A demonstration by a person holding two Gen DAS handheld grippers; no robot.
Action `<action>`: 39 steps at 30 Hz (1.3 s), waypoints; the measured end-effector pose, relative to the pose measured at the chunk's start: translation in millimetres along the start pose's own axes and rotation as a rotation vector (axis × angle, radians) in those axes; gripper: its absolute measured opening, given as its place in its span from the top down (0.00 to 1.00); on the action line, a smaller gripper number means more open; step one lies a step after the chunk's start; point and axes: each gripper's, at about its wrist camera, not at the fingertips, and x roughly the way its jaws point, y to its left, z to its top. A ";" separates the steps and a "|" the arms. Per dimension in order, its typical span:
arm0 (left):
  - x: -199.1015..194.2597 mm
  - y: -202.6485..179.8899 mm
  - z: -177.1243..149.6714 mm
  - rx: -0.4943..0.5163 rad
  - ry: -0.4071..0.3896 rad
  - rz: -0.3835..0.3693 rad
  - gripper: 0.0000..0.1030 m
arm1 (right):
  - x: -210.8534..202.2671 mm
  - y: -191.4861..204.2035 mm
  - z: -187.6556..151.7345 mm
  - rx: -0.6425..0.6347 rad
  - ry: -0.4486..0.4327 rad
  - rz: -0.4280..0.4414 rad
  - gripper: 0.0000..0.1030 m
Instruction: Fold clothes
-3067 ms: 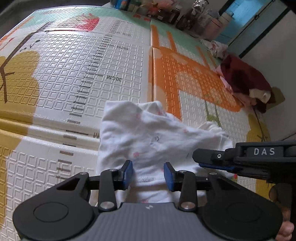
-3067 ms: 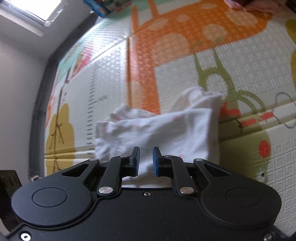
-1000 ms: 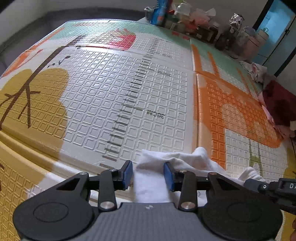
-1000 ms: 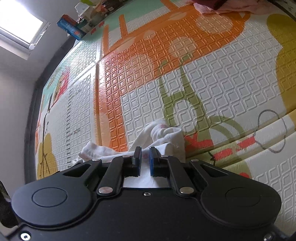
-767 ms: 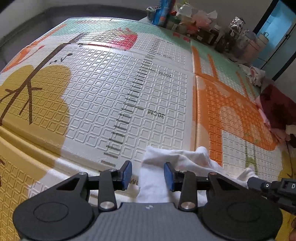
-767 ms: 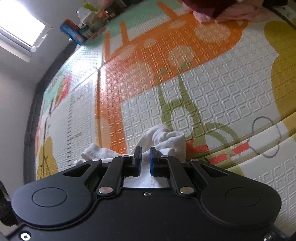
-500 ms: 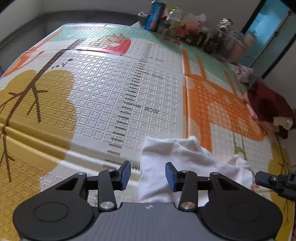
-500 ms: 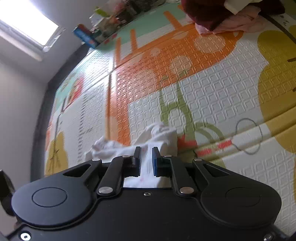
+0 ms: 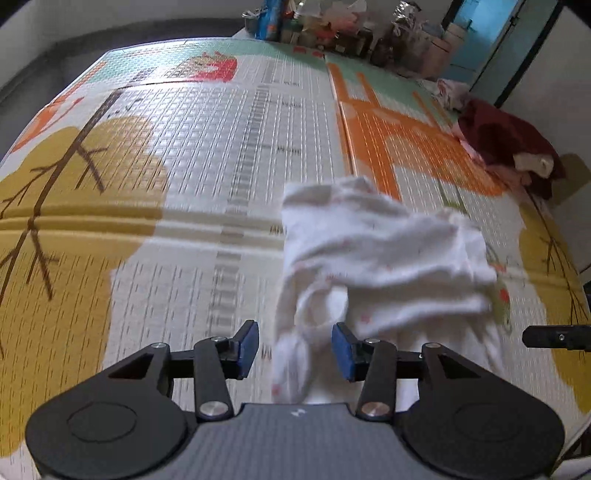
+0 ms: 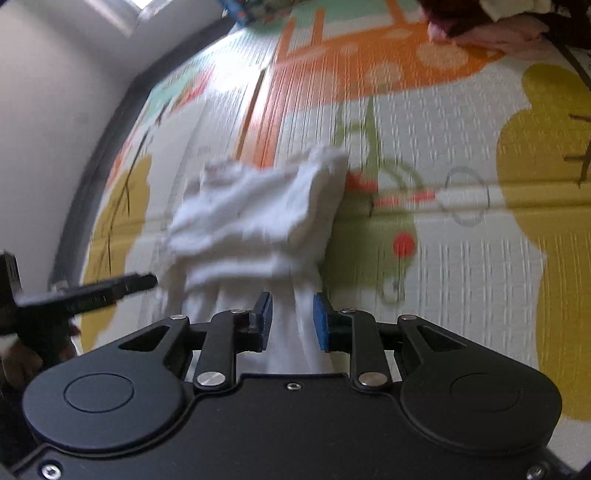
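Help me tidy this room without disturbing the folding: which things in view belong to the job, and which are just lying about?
Part of the job:
white garment
left tool, open
right tool, open
play mat, the folding surface

Just lying about:
dark red clothes pile at the mat's far edge
boxes and bags along the far wall

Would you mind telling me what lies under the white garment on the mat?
The white pink-dotted garment lies crumpled on the patterned foam play mat. Anything beneath its folds is covered.
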 end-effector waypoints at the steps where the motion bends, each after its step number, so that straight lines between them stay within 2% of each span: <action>1: -2.5 0.7 -5.6 0.005 0.003 0.001 0.55 | -0.2 0.3 -5.4 -0.012 0.016 -0.005 0.77; 6: -14.1 4.6 -31.6 0.028 0.032 0.008 0.54 | -5.6 5.7 -30.7 -0.082 0.066 -0.036 0.77; 14: -19.1 2.5 -61.0 0.036 0.091 -0.031 0.54 | -5.6 19.3 -62.4 -0.179 0.121 -0.077 0.77; 24: -19.7 -0.9 -81.5 0.038 0.135 -0.037 0.53 | -9.1 16.3 -79.6 -0.154 0.128 -0.116 0.77; 28: -22.0 -0.6 -85.4 0.031 0.139 -0.032 0.51 | -6.4 13.9 -85.5 -0.145 0.142 -0.135 0.72; 39: -26.0 -1.4 -93.5 0.023 0.158 -0.024 0.49 | 0.0 11.8 -98.4 -0.144 0.165 -0.176 0.69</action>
